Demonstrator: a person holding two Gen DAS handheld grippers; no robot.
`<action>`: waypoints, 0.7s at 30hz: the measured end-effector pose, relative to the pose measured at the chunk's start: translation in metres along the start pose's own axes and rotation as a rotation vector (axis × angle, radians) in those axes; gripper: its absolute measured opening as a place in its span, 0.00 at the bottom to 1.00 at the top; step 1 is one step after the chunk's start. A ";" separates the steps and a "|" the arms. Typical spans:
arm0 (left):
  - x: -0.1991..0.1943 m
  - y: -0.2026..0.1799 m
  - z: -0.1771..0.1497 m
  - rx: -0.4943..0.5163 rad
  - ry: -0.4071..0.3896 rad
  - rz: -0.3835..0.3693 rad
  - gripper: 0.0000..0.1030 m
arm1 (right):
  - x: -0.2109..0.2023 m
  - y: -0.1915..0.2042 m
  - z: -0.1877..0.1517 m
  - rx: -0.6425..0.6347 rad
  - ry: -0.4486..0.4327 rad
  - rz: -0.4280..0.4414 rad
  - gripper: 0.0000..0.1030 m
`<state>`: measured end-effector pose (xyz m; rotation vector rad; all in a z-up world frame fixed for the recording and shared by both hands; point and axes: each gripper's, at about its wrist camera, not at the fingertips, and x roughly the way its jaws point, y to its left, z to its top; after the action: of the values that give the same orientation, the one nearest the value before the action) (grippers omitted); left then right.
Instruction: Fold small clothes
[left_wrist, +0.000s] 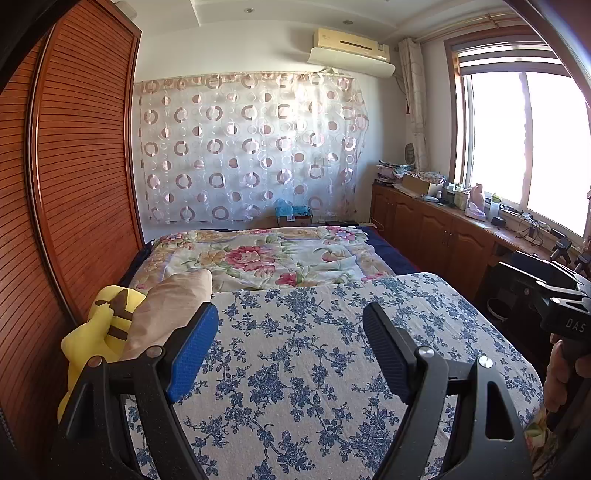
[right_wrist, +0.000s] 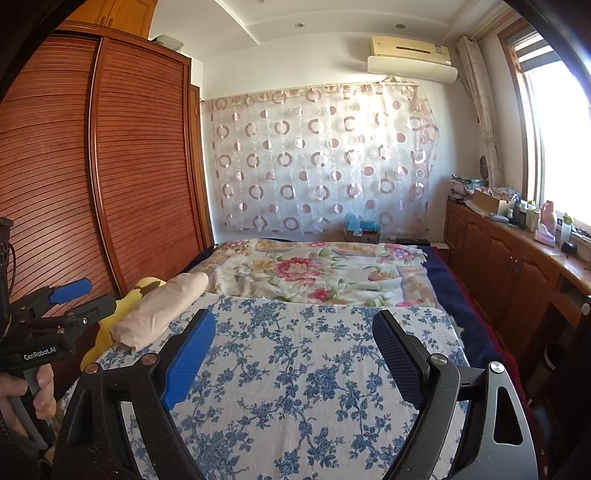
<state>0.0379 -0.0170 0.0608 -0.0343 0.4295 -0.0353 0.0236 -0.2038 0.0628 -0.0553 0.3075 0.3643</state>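
A beige cloth (left_wrist: 170, 306) (right_wrist: 159, 314) lies rolled at the left edge of the blue-flowered sheet (left_wrist: 314, 369) (right_wrist: 295, 387). Beside it, further left, sits a yellow soft item with brown stripes (left_wrist: 99, 332) (right_wrist: 105, 334). My left gripper (left_wrist: 290, 310) hovers open over the sheet with nothing between its fingers; the beige cloth is just left of its blue pad (left_wrist: 192, 350). My right gripper (right_wrist: 295, 317) is also open and empty above the sheet. The right wrist view shows the left gripper (right_wrist: 88, 295) at the far left, held by a hand (right_wrist: 40, 391).
A bed with a pink-flowered quilt (left_wrist: 266, 258) lies beyond the sheet. Wooden slatted wardrobe doors (left_wrist: 74, 166) close off the left side. A low wooden cabinet (left_wrist: 443, 236) with cluttered top runs under the window on the right. A circle-patterned curtain (left_wrist: 251, 147) hangs on the far wall.
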 end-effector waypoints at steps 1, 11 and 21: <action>-0.001 0.000 0.001 0.001 0.000 0.002 0.79 | 0.000 -0.001 0.001 0.000 0.000 0.001 0.86; -0.001 0.000 0.000 0.001 -0.002 -0.001 0.79 | 0.001 -0.004 0.000 0.001 -0.002 0.003 0.86; -0.001 0.000 -0.001 0.001 -0.003 -0.001 0.79 | 0.003 -0.010 0.000 -0.006 -0.003 0.004 0.86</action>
<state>0.0371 -0.0166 0.0602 -0.0336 0.4267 -0.0369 0.0301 -0.2120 0.0621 -0.0604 0.3032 0.3692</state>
